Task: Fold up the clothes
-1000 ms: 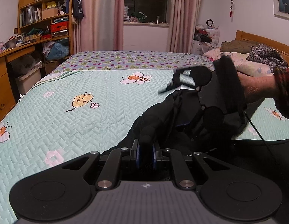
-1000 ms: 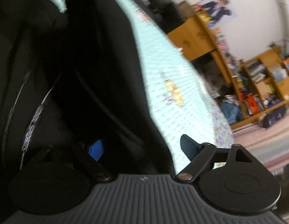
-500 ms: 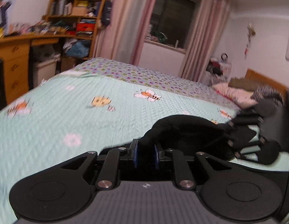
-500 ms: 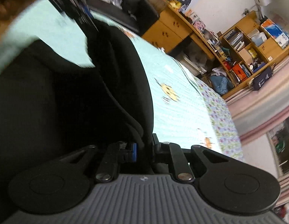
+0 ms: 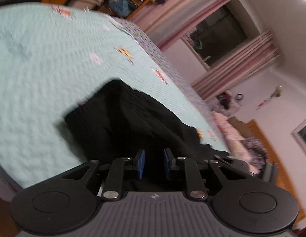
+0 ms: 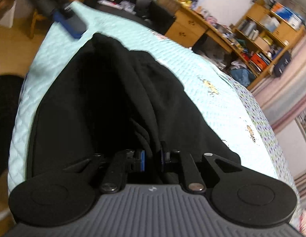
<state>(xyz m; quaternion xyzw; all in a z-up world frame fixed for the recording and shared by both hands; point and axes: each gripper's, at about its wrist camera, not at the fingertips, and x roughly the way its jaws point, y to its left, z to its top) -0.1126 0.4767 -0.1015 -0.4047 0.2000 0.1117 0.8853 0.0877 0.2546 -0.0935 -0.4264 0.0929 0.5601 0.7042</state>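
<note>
- We show a black, soft, thick-knit garment (image 5: 133, 122) lying on a pale green quilted bedspread with bee and flower prints (image 5: 44, 69). In the left wrist view it fills the lower centre of the frame.
- In the right wrist view the garment runs as one long, ridged strip from the bottom centre to the upper left. Its far end lies near the bed's edge.
- Left gripper (image 5: 153, 164): its blue pads (image 5: 140, 165) stand apart with a dark gap between them. The right wrist view places this gripper in the upper left corner, just beyond the garment's far end, with no cloth seen in it. We judge that it has let go.
- Right gripper (image 6: 152, 160): a raised fold of the black cloth runs down between its fingers, which pinch it at the near end.
- Change: one second ago the garment hung bunched in a heap between the two grippers, and half a second ago the left fingers pinched a roll of it. Now it lies drawn out flat along the bed, and the left view has tilted sharply and is blurred.
- Meaning for the task: in our judgement the cloth has just been laid down lengthwise. Whether this lay-down completes a fold or only straightens the piece, the frames do not settle.
</note>
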